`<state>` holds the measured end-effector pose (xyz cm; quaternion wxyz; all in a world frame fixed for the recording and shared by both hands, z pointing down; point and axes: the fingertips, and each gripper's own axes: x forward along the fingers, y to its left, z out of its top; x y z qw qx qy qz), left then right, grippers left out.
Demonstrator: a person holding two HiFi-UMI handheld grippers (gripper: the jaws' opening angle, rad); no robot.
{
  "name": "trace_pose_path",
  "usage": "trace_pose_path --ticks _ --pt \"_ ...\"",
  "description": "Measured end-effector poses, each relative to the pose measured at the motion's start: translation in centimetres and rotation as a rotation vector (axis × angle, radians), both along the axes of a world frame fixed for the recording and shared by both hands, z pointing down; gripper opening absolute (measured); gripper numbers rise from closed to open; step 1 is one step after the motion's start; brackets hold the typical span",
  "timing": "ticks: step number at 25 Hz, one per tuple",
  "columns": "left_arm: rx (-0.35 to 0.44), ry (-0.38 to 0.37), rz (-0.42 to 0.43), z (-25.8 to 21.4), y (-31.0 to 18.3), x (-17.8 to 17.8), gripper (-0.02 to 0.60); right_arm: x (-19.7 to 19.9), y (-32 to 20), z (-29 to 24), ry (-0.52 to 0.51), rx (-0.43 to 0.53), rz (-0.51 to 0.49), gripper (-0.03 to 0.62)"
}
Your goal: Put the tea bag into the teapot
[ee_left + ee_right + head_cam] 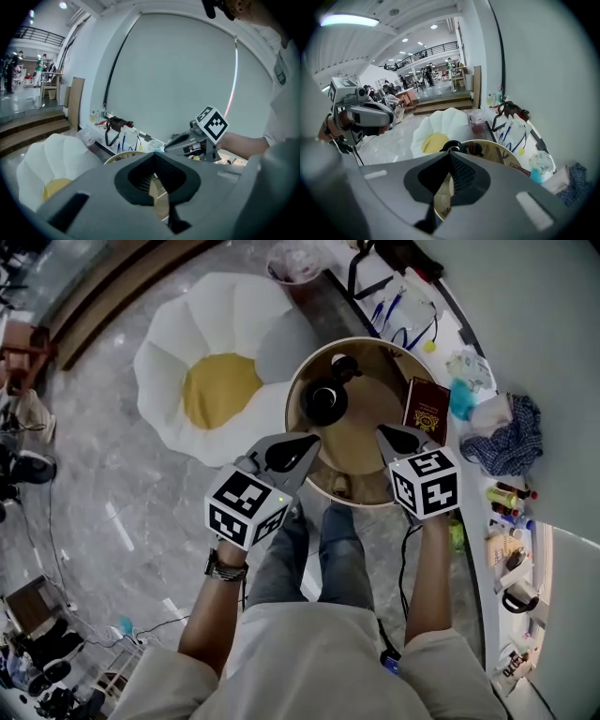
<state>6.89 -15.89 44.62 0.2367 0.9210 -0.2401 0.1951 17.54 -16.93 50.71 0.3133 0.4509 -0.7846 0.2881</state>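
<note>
The teapot (323, 401) stands upright on the round wooden worktop (356, 432). It is a squat, glossy black pot, and we look straight down into its round mouth. Its long axis runs vertically, towards the camera. A small dark piece sits just beside it on the far side. We cannot tell whether that is a lid or part of the pot. We cannot pick out the tea bag in any view.

The left gripper (314, 439) hangs over the near left edge of the worktop, short of the teapot, and points at it. Its fingers (161, 168) are pressed together at the tips with nothing between them. The right gripper (382, 430) hangs over the near right part of the worktop. Its fingers (459, 171) are likewise pressed together and empty. Neither gripper touches the pot.

Both grippers have smooth grey shells and dark ribbed pads. A flat maroon box (427, 409) with gold print lies at the worktop's right edge, near the right gripper. On the grey marbled floor to the left lies a white flower-shaped cushion (220, 381) with a yellow centre.
</note>
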Motion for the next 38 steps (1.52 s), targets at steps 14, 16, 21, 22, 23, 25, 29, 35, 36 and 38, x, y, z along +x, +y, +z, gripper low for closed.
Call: trace_pose_path --ticks 14,16,21,22,23,25,29,35,36,38 --pt "0.048 0.059 0.066 -4.5 1.6 0.5 0.009 1.2 3.7 -7.5 -0.052 0.123 0.117 0.006" --pt "0.071 0.056 0.062 -5.2 1.6 0.5 0.009 1.3 4.3 -8.4 -0.061 0.14 0.136 0.006" --pt "0.117 0.065 0.069 -6.9 2.3 0.5 0.009 1.6 6.1 -10.6 -0.062 0.18 0.177 0.006" --pt "0.124 0.069 0.073 -7.3 2.5 0.5 0.008 1.6 6.5 -11.1 -0.064 0.188 0.186 0.006" --pt "0.131 0.077 0.076 -7.8 2.7 0.5 0.009 1.7 6.9 -11.7 -0.066 0.196 0.197 0.006" --pt "0.15 0.098 0.087 -8.9 3.2 0.6 0.008 1.8 7.8 -12.9 -0.066 0.214 0.217 0.006" --pt "0.216 0.107 0.143 -10.9 4.8 1.3 0.006 2.3 9.9 -15.2 -0.063 0.265 0.249 0.006" --pt "0.271 0.121 0.194 -13.5 7.1 2.3 0.006 2.4 12.9 -17.5 -0.058 0.311 0.263 0.006" --pt "0.277 0.127 0.197 -13.9 7.4 2.4 0.006 2.4 13.3 -17.9 -0.058 0.318 0.266 0.006" --pt "0.29 0.141 0.199 -14.8 7.7 2.4 0.006 2.5 14.0 -18.9 -0.054 0.338 0.277 0.006"
